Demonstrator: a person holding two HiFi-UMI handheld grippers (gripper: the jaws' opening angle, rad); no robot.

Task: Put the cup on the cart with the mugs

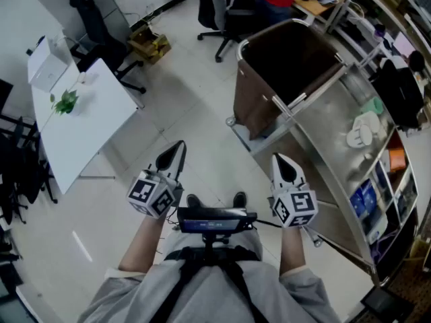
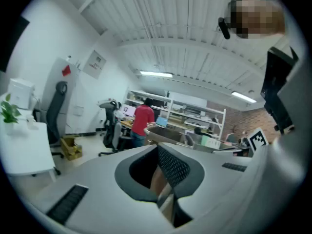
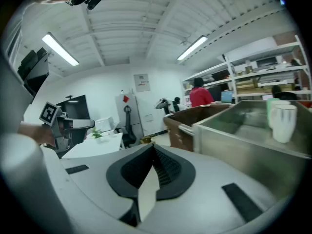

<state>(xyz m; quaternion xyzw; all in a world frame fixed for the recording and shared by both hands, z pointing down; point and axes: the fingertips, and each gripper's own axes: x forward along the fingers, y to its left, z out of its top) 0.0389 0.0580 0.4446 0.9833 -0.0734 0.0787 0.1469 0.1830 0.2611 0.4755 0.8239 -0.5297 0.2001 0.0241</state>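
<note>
While no cup sits in either claw, the likeliest candidates for it are the white mug (image 3: 284, 122) and the pale green one (image 1: 372, 106) just behind it, both upright on the top shelf of the cart (image 1: 323, 123); which of them, if either, is the task's cup I cannot tell. Both look like glazed ceramic, smooth and round-walled, the white one with a loop handle. The shelf is brushed steel, a shallow tray with raised edges, hard and probably slick, so a cup set there wants a level, gentle landing beside the others without knocking them. A brown, open-topped bin (image 1: 283, 66) is at the cart's far end. The left claw (image 1: 179, 145) and right claw (image 1: 283, 160) are both closed with nothing between their dark, mesh-textured pads, held low over the pale tiled floor just short of the cart. If the cup is already placed, little remains; if not, it must first be found, perhaps near the white worktop (image 1: 81, 133) with its small green plant (image 1: 65, 101).
</note>
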